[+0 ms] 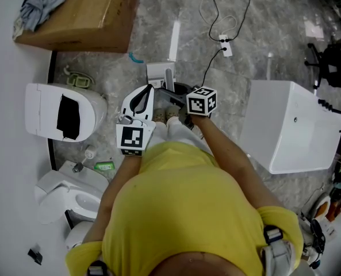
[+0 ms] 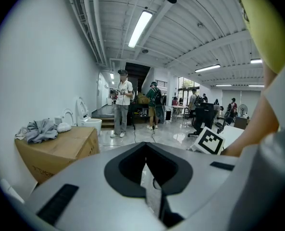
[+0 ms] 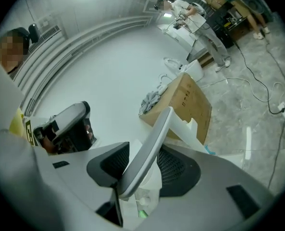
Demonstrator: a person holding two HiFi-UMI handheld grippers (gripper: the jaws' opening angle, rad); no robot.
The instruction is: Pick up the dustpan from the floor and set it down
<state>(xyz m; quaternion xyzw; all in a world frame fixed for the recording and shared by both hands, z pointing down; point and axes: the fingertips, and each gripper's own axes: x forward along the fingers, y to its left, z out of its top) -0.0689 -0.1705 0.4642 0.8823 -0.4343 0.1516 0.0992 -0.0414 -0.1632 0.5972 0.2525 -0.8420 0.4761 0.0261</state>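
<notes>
1. Floor: grey, marbled, with cables across it.
2. White cabinet: stands on the floor at the person's right.
3. Cardboard box: against the wall ahead and to the left, with a grey cloth heaped on top.
4. Toilet: white, by the wall at the person's left.
5. Dustpan: white pan with a pale grey handle, just ahead of the person's shoes, between the cardboard box and the person. Whether the pan touches the floor cannot be told.
6. Right gripper: jaws pinch the dustpan's handle, which runs slantwise up between the dark pads.
7. Left gripper: jaws pressed together at the tips with nothing in them, held just beside the dustpan and apart from it.
8. Power strip: white, on the floor beyond the grippers, black cable attached.
</notes>
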